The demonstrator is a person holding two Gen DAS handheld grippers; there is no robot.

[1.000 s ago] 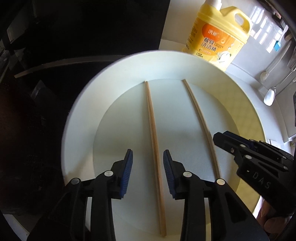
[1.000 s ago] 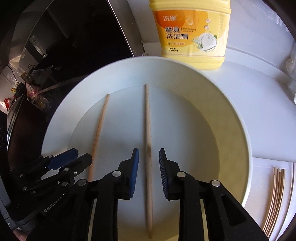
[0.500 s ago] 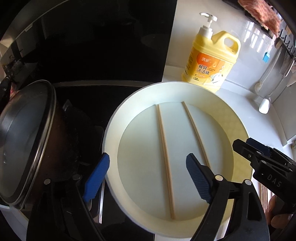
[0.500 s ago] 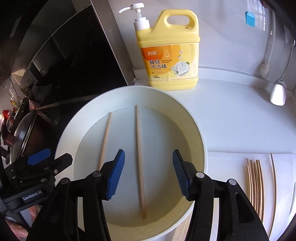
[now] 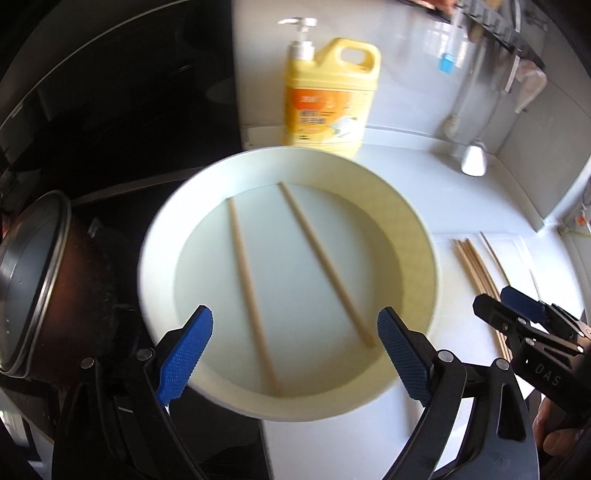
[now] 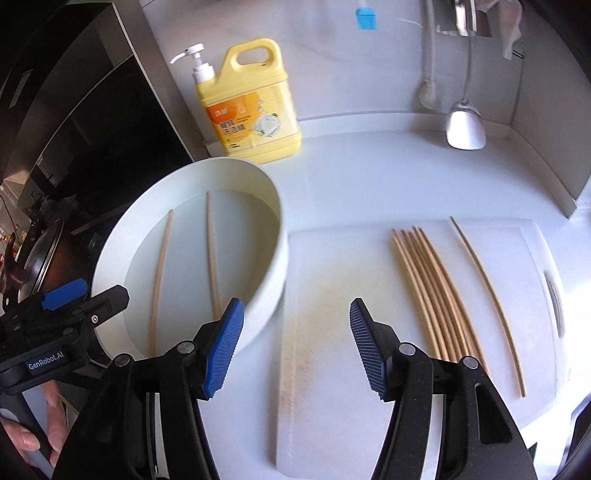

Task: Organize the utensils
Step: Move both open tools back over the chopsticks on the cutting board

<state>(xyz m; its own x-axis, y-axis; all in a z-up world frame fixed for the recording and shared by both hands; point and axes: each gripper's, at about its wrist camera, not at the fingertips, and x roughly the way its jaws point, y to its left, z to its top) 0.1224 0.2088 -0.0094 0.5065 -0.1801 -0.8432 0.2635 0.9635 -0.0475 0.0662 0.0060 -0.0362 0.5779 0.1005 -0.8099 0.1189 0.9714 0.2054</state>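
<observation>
Two wooden chopsticks [image 5: 247, 280] [image 5: 325, 266] lie loose in the white basin [image 5: 410, 258]. My left gripper [image 5: 295, 317] hangs above the basin's near side. Its jaws are opening wide, and nothing is gripped; the chopsticks lie well below them. My right gripper [image 6: 295, 310] hovers over the left end of the white cutting board [image 6: 332, 369], beside the basin [image 6: 269, 288]. Its jaws are opening with nothing between them. A bundle of several chopsticks [image 6: 432, 291] and a single chopstick [image 6: 487, 302] lie on the board.
A yellow dish soap bottle [image 6: 255, 122] stands behind the basin on the white counter. A lidded pot [image 5: 29, 280] sits on the black stove at the left. A ladle [image 6: 465, 125] and a blue brush [image 6: 365, 18] hang on the back wall.
Both grippers opened from nearly shut and pulled back and up from the basin. The right one swung right, over the cutting board. Both chopsticks stayed in the basin.
</observation>
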